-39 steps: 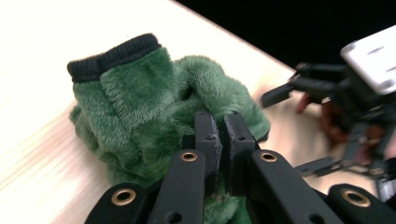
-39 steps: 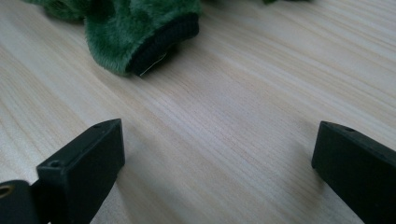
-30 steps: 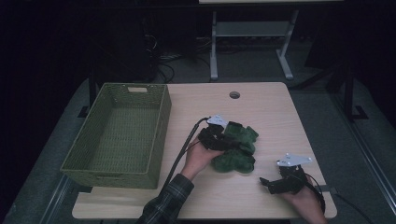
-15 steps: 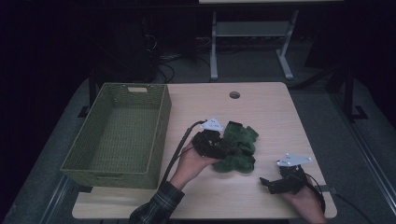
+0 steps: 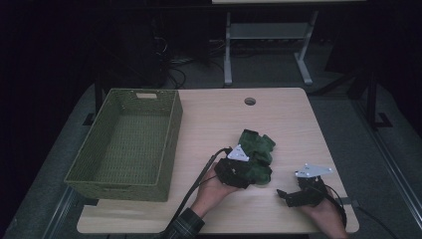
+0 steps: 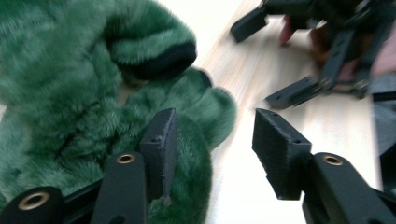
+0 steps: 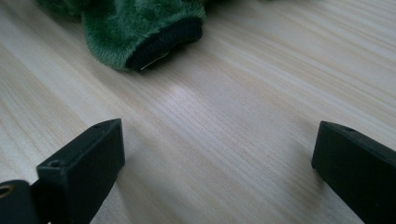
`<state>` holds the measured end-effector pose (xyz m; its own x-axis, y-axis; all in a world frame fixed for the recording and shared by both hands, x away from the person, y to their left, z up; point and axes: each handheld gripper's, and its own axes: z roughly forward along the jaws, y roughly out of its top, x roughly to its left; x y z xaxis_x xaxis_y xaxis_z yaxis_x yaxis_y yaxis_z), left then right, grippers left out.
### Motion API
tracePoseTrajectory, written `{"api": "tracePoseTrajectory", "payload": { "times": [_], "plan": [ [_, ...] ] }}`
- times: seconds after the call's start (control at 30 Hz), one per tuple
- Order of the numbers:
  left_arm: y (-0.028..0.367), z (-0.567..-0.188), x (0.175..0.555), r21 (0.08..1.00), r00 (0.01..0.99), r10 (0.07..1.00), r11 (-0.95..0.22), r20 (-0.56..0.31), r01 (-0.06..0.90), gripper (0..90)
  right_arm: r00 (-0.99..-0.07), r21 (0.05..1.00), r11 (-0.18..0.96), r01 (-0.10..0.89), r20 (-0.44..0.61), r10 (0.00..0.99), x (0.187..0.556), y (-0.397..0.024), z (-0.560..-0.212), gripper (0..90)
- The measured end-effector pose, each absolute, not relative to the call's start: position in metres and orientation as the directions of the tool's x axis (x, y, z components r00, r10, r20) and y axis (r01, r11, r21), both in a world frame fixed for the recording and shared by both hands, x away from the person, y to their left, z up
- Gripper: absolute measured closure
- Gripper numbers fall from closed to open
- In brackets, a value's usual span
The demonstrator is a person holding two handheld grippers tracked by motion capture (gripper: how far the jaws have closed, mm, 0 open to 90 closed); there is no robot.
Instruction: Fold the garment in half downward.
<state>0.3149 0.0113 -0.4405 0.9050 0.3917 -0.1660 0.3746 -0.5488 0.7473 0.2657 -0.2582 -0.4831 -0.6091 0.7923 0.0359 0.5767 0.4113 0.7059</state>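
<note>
**Green plush between two tools**

Pale wooden tabletop (image 5: 219, 119) carries a woven green basket (image 5: 127, 142) at left. The fuzzy green plush garment (image 5: 256, 152) lies centre. Left tool (image 6: 212, 135), jaws just opening, touches it; right tool (image 7: 215, 158) gapes wide, empty.

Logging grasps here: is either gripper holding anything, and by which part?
Nothing is held. The left gripper has just been opening beside the green plush toy; the right gripper is open.
</note>
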Motion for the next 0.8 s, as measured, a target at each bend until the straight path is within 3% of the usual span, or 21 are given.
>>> {"api": "tracePoseTrajectory", "payload": {
  "times": [0.23,0.43,0.67,0.8],
  "plan": [
    [0.010,-0.454,0.320,0.745,0.897,0.417,-0.548,-0.150,0.379,46.3,-0.609,0.705,0.412,0.577,0.036,0.792,0.265,-0.258,-0.483,2.9],
    [0.014,-0.461,0.326,0.731,0.887,0.446,-0.565,-0.120,0.383,51.5,-0.627,0.724,0.400,0.561,0.056,0.777,0.264,-0.254,-0.477,8.4],
    [0.018,-0.464,0.330,0.727,0.875,0.470,-0.561,-0.114,0.396,69.1,-0.649,0.733,0.403,0.547,0.068,0.758,0.266,-0.243,-0.474,13.7],
    [0.024,-0.462,0.335,0.735,0.867,0.470,-0.526,-0.167,0.427,83.0,-0.668,0.742,0.402,0.537,0.083,0.740,0.268,-0.235,-0.474,14.8]
  ]
}}
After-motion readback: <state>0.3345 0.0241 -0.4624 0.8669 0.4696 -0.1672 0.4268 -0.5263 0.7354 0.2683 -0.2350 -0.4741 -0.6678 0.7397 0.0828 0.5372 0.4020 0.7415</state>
